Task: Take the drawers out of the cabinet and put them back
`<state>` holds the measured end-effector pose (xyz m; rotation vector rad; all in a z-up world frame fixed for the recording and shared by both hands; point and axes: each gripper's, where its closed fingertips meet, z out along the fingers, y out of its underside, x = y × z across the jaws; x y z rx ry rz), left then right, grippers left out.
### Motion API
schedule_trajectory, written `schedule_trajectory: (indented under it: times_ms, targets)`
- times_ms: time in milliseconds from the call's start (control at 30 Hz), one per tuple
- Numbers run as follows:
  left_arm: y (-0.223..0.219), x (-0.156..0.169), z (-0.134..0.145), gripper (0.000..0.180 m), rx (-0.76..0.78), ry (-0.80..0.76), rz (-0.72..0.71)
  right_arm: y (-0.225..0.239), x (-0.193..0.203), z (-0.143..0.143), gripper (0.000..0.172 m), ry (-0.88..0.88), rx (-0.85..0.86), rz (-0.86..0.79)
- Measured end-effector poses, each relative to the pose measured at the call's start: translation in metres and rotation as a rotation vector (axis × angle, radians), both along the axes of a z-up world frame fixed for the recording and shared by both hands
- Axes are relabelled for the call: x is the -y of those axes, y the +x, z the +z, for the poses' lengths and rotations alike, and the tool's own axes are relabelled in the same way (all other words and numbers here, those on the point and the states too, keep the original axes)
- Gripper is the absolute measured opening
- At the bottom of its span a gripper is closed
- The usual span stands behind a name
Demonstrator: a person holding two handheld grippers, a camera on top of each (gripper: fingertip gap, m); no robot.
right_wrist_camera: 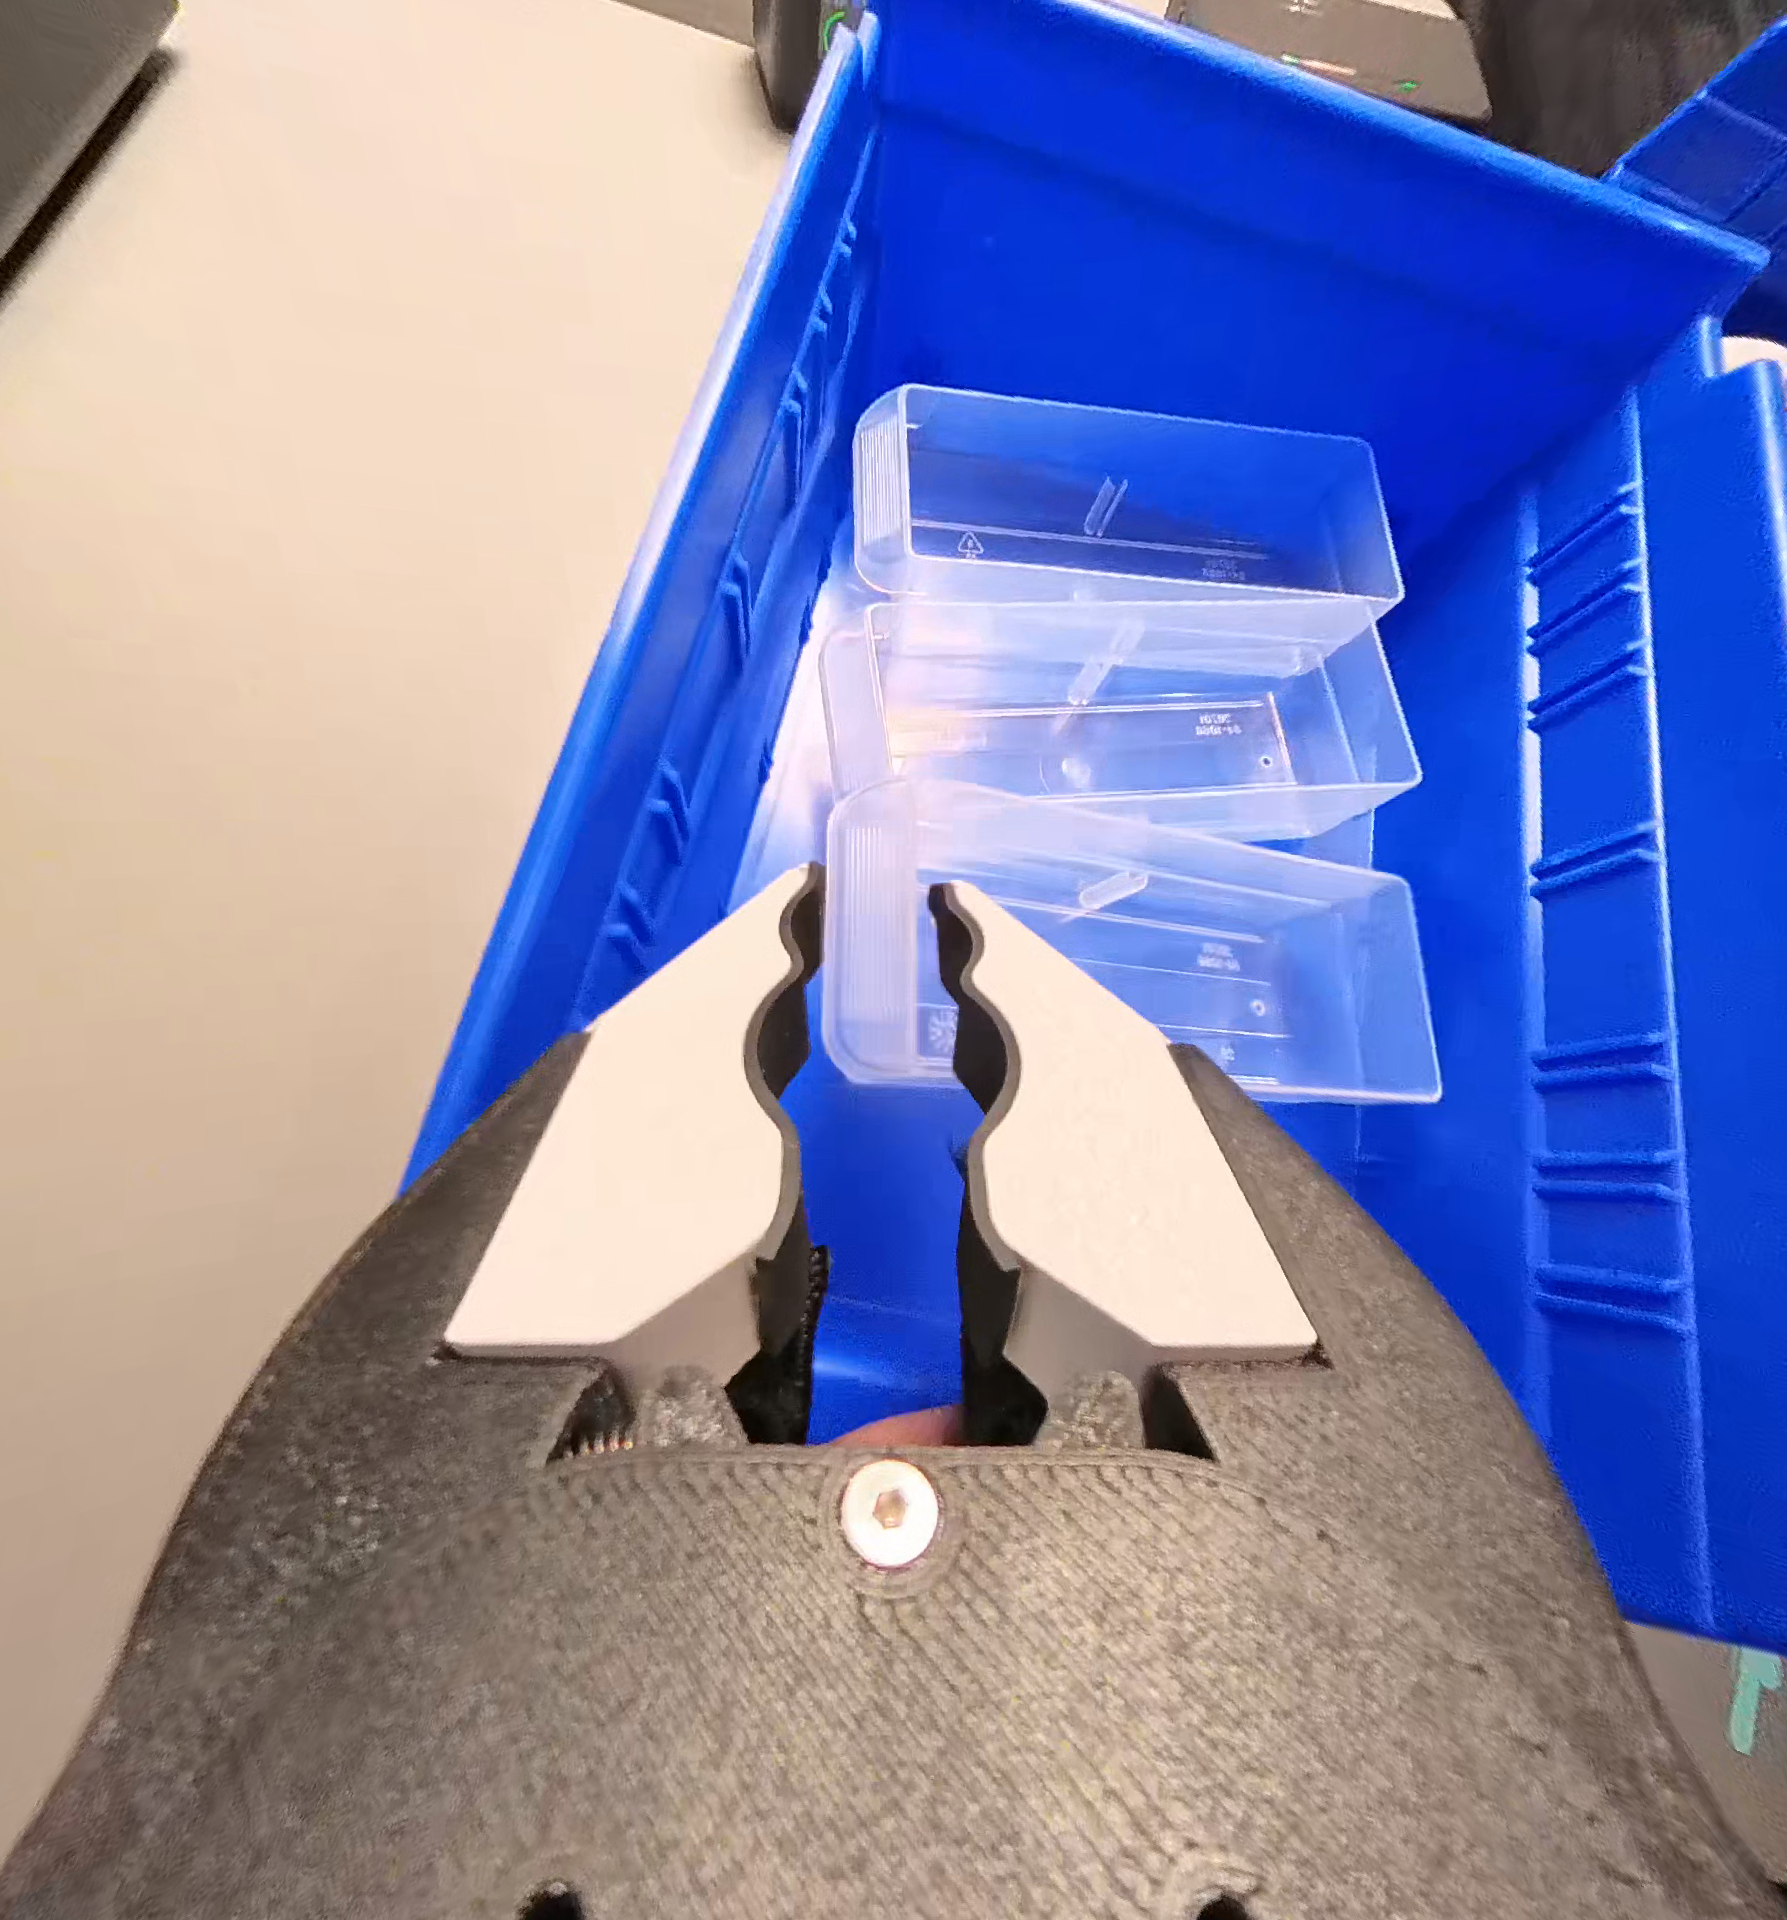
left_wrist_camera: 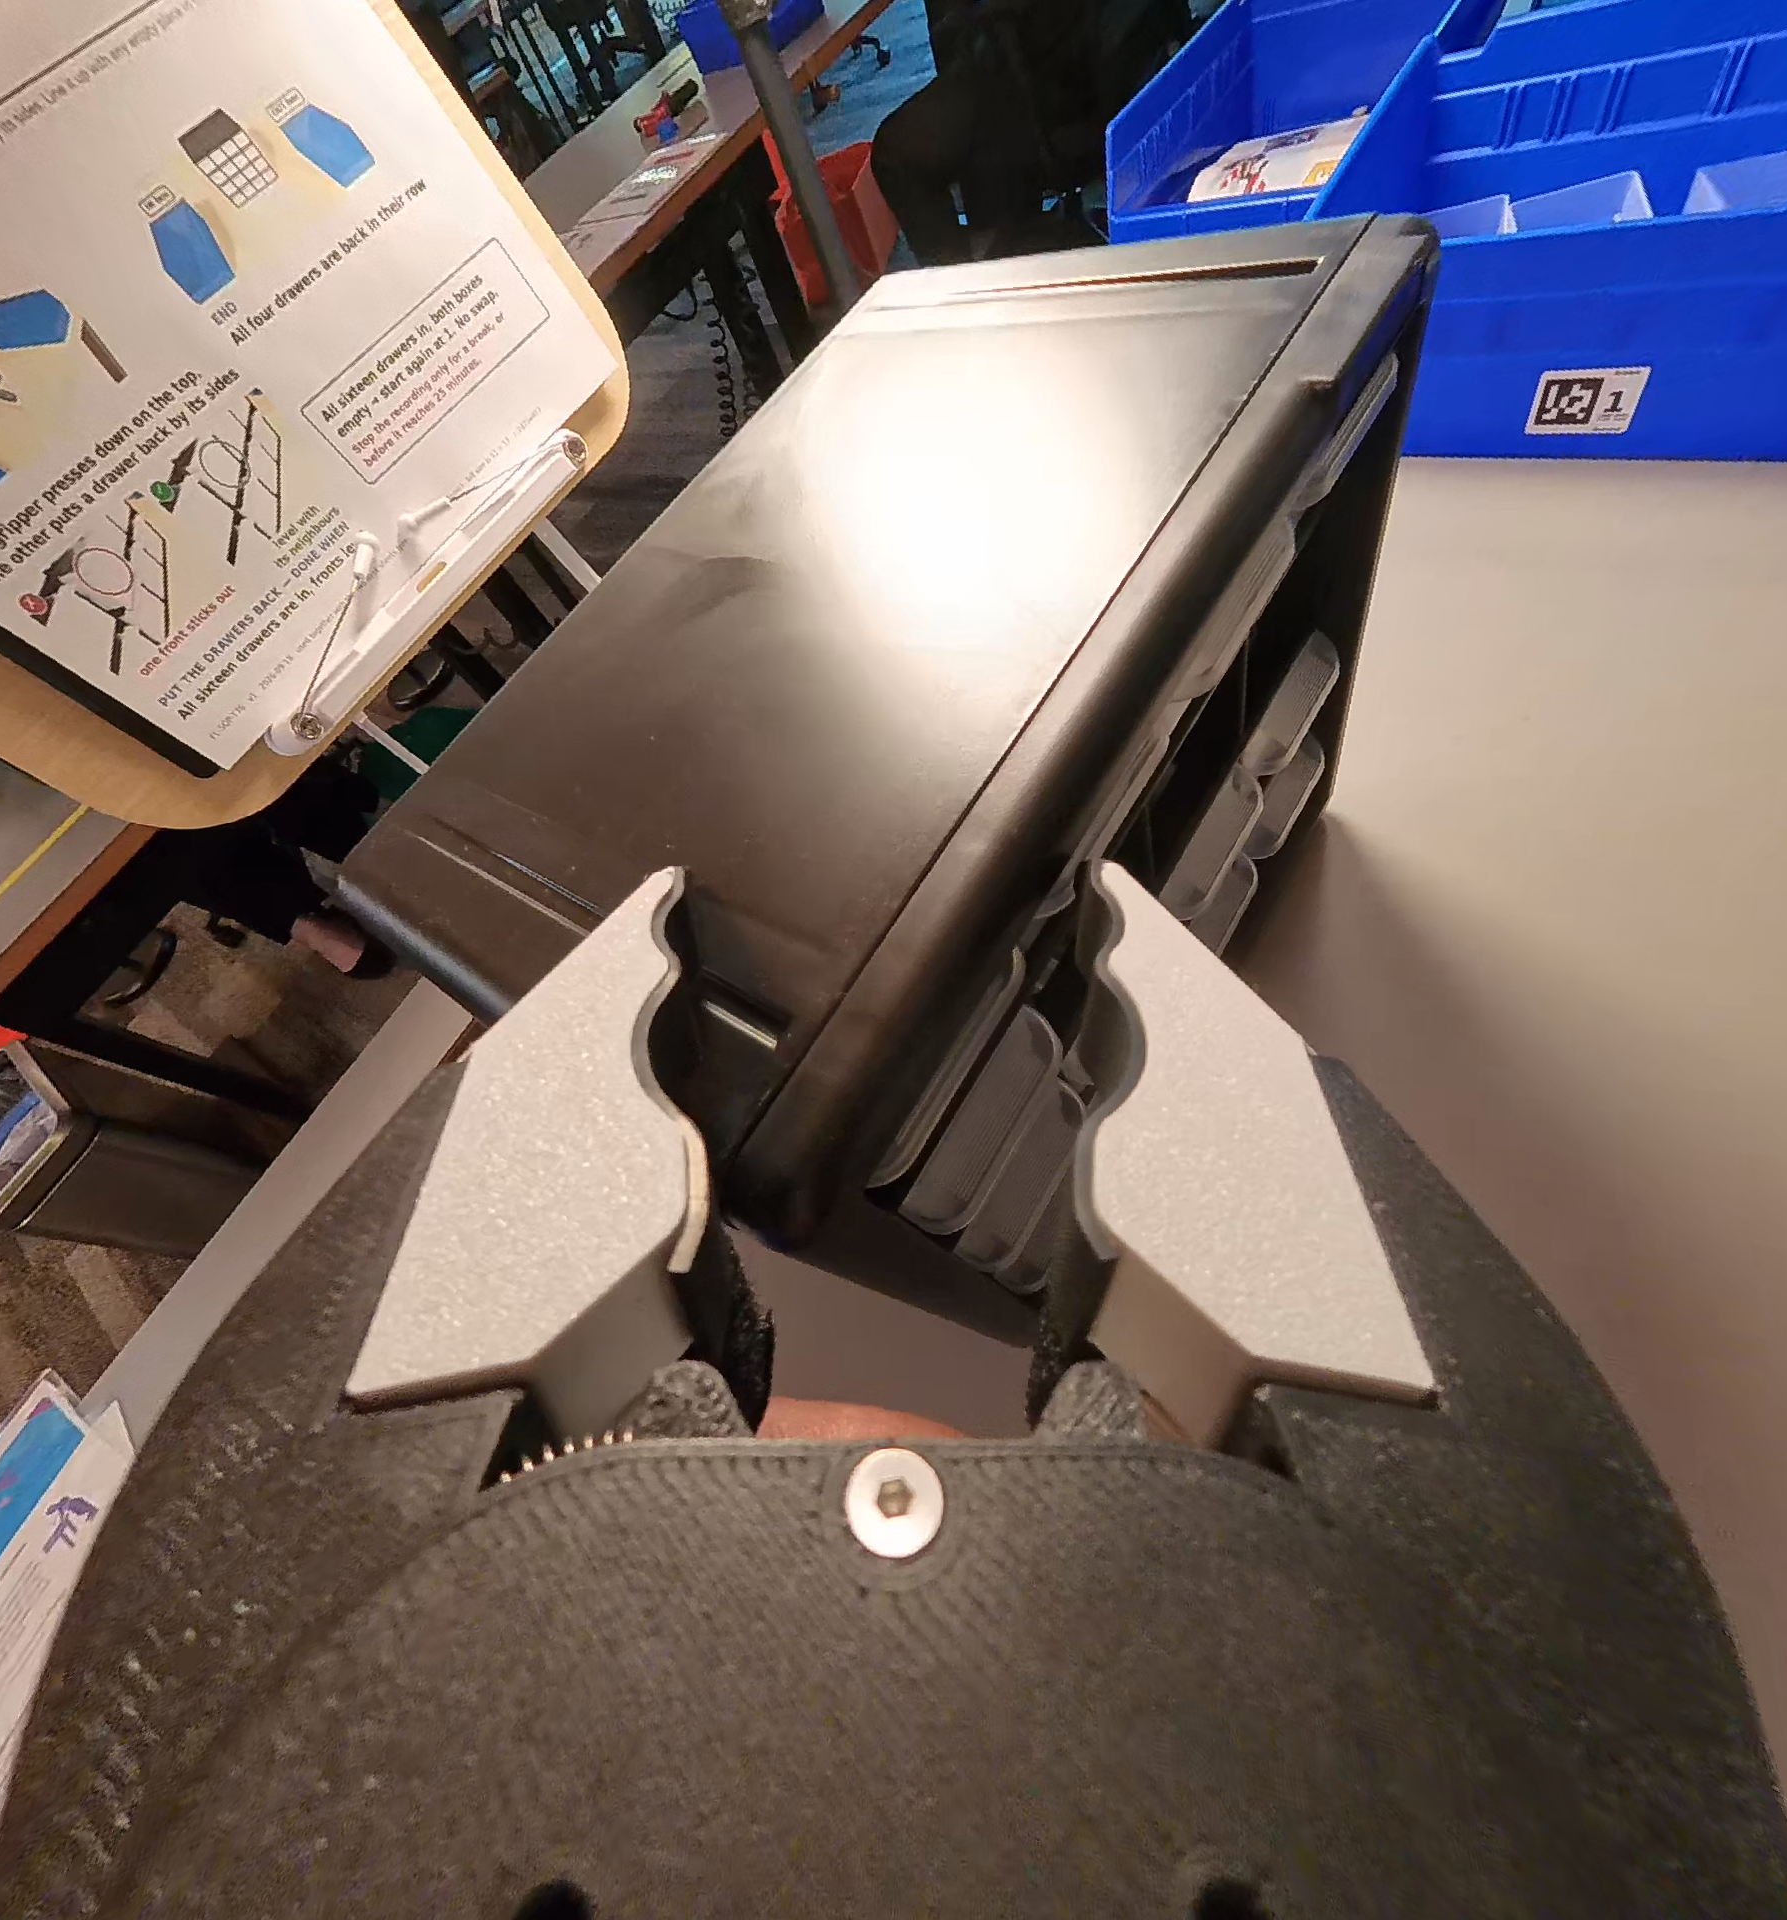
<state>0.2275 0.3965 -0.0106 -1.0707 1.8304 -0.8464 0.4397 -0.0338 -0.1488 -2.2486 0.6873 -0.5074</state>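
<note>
Looks like they're partway through the pulling-out half. Three clear drawers [right_wrist_camera: 1128, 935] are lying in the blue bin [right_wrist_camera: 1284, 260], and the right gripper [right_wrist_camera: 873, 894] is straddling the nearest one's front, though I can't tell if it's pinching. The left gripper [left_wrist_camera: 884, 904] is spread wide at the black cabinet [left_wrist_camera: 868, 571], near corner. More drawers [left_wrist_camera: 982, 1143] are sitting inside.
</note>
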Motion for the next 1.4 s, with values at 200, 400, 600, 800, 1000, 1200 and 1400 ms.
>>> schedule_trajectory:
  times_ms: [200,400,600,800,1000,1200,1400]
  targets:
    - [0.000,0.000,0.000,0.072,0.000,-0.008,-0.006,0.002,-0.003,0.012,0.036,0.101,-0.010,-0.021]
    - [0.000,0.000,0.000,0.072,0.000,-0.006,-0.004,-0.035,-0.012,0.070,0.035,0.264,0.105,0.002]
    - [0.000,0.000,0.001,0.071,-0.001,-0.008,0.000,-0.126,-0.100,0.097,0.034,0.532,0.048,0.244]
    - [-0.002,0.000,0.001,0.070,-0.004,-0.003,0.005,-0.202,-0.223,0.085,0.033,0.766,-0.185,0.457]
    - [-0.006,-0.006,0.003,0.069,-0.006,-0.009,0.008,-0.238,-0.327,0.068,0.034,0.842,-0.342,0.484]
    - [-0.006,-0.007,0.002,0.071,-0.005,-0.021,0.003,-0.249,-0.405,0.061,0.035,0.903,-0.491,0.435]
    - [-0.005,-0.009,0.002,0.073,-0.006,-0.031,0.001,-0.243,-0.436,0.068,0.033,1.023,-0.562,0.361]
